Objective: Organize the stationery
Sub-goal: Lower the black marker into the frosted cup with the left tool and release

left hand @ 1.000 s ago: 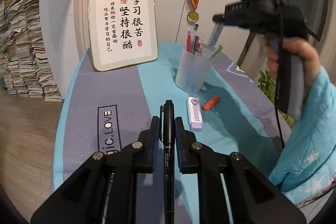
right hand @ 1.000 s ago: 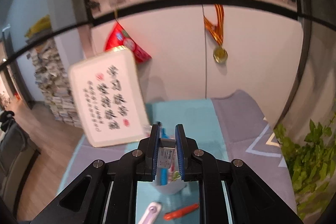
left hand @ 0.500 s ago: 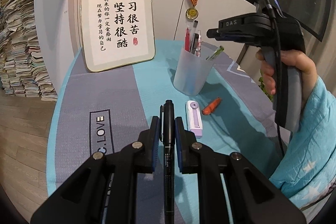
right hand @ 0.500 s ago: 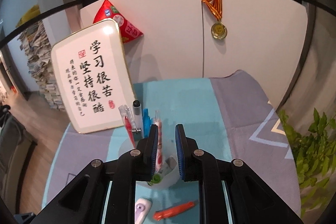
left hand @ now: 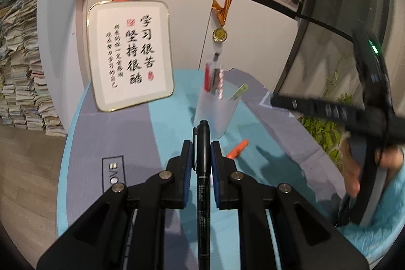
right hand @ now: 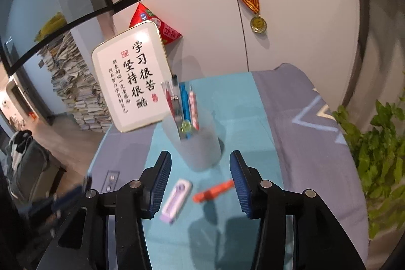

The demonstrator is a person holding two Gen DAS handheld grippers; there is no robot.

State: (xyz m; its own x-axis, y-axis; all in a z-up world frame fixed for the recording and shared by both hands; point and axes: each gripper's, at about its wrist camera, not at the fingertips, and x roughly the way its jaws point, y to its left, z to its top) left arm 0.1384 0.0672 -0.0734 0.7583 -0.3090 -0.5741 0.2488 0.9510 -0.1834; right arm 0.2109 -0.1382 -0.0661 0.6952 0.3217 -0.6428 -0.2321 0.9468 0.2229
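Observation:
My left gripper (left hand: pixel 201 151) is shut on a black marker (left hand: pixel 203 168) that points forward, held above the table just short of the frosted pen cup (left hand: pixel 215 113). The cup holds several pens. My right gripper (right hand: pixel 200 163) is open and empty, raised above the table in front of the cup (right hand: pixel 195 141). Below it lie a white and purple correction tape (right hand: pixel 176 199) and an orange utility knife (right hand: pixel 212 192). The orange knife (left hand: pixel 236 149) also shows in the left wrist view. The right gripper's body (left hand: pixel 354 115) is blurred at the right of that view.
A framed calligraphy board (left hand: pixel 130 55) leans against the wall at the back left, close to the cup. The table has a blue and grey cloth (right hand: pixel 291 143). A green plant (right hand: pixel 379 156) stands off the right edge. Paper stacks (left hand: pixel 20 82) rise at the left.
My right gripper let a pen drop into the cup, opened, and pulled back and to the right. My left gripper moved forward toward the cup with the marker.

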